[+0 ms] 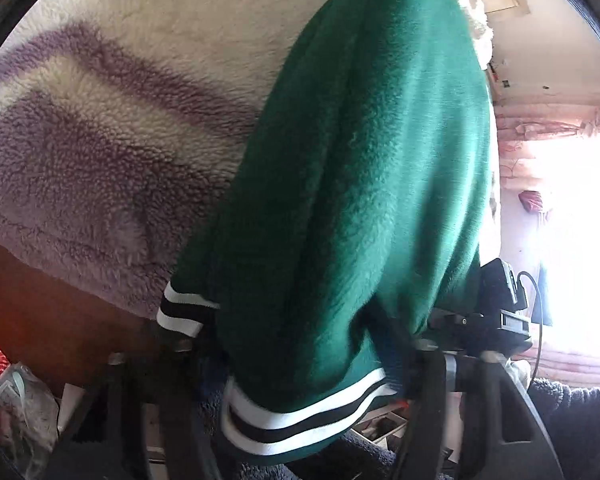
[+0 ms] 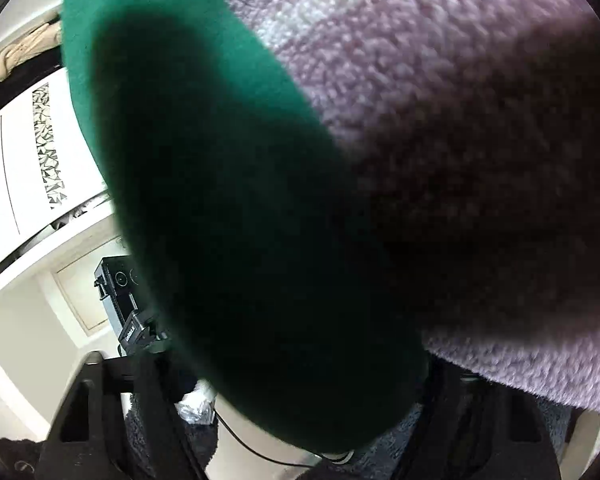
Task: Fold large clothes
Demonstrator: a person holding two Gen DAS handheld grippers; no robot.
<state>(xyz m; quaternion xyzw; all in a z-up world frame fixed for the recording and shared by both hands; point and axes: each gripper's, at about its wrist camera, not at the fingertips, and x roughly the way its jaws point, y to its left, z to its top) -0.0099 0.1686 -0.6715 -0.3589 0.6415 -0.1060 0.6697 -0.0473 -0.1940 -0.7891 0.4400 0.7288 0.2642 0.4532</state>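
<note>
A green fleece garment point(image 1: 360, 168) with white and black striped cuffs point(image 1: 300, 420) hangs in front of the left wrist camera, draped over my left gripper point(image 1: 300, 360), whose fingertips it hides. In the right wrist view the same green garment point(image 2: 228, 208) covers my right gripper point(image 2: 284, 412), with only the dark finger bases showing at the bottom. The other gripper's body shows beside the cloth in each view: at the right in the left wrist view point(image 1: 496, 312) and at the left in the right wrist view point(image 2: 120, 292).
A lilac and cream fleece blanket point(image 1: 112, 128) lies over a surface behind the garment and fills the right of the right wrist view point(image 2: 460, 140). A bright window with pink curtains point(image 1: 560, 168) is at right. Bags and clutter point(image 1: 16, 408) sit on the floor.
</note>
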